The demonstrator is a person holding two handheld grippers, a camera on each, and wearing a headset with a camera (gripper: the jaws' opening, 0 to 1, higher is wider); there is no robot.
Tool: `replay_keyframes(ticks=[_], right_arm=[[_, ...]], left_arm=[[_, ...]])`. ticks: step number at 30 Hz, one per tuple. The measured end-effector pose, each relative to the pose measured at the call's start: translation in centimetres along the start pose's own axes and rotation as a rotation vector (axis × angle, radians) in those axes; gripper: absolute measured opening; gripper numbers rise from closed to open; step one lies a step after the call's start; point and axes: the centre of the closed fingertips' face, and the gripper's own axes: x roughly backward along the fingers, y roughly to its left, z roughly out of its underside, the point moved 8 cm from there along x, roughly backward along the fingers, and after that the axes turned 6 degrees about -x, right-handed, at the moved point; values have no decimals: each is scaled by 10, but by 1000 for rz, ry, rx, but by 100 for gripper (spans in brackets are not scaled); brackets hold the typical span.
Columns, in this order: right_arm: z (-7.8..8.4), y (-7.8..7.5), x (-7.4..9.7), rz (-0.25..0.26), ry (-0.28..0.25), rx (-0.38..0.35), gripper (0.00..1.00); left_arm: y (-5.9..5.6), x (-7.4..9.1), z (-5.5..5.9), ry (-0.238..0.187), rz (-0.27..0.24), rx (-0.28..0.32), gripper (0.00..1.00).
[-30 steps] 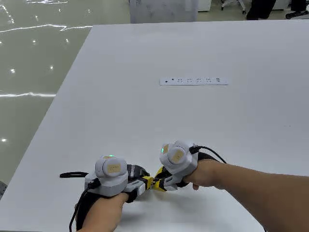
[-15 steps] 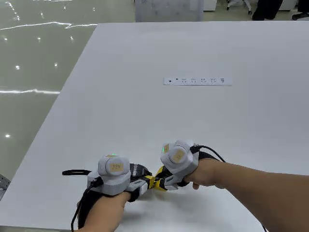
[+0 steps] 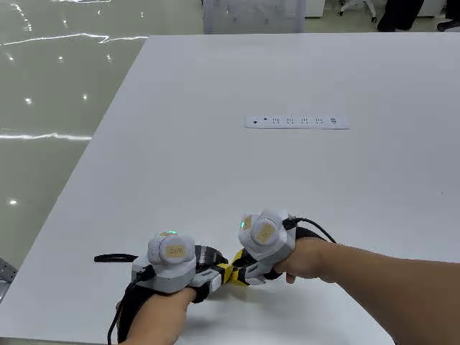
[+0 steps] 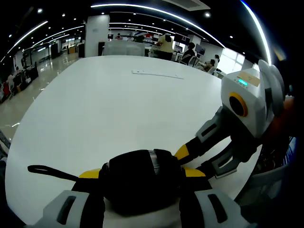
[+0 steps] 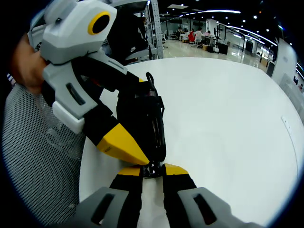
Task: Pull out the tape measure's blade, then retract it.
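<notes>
The black tape measure (image 3: 205, 256) sits low over the near table edge, with my left gripper (image 3: 213, 277) shut on its case. In the left gripper view the case (image 4: 142, 179) bulges between the yellow-padded jaws, and its black wrist strap (image 4: 47, 172) trails left. My right gripper (image 3: 234, 274) meets it from the right. In the right gripper view my right gripper (image 5: 153, 169) has its yellow tips shut on the small metal blade hook at the mouth of the case (image 5: 142, 116). No length of blade shows between hook and case.
A white power strip (image 3: 296, 122) lies flat mid-table, far beyond the grippers. The white table (image 3: 215, 165) stretches wide ahead; its left edge drops to a glossy floor. People and shelving stand in the far background.
</notes>
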Motion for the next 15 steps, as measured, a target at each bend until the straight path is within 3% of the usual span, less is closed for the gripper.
replay_keyframes(ticks=[15], right_arm=[[1, 2, 2, 4, 9, 57, 14]], left_arm=[[0, 0, 0, 0, 3, 2, 60]])
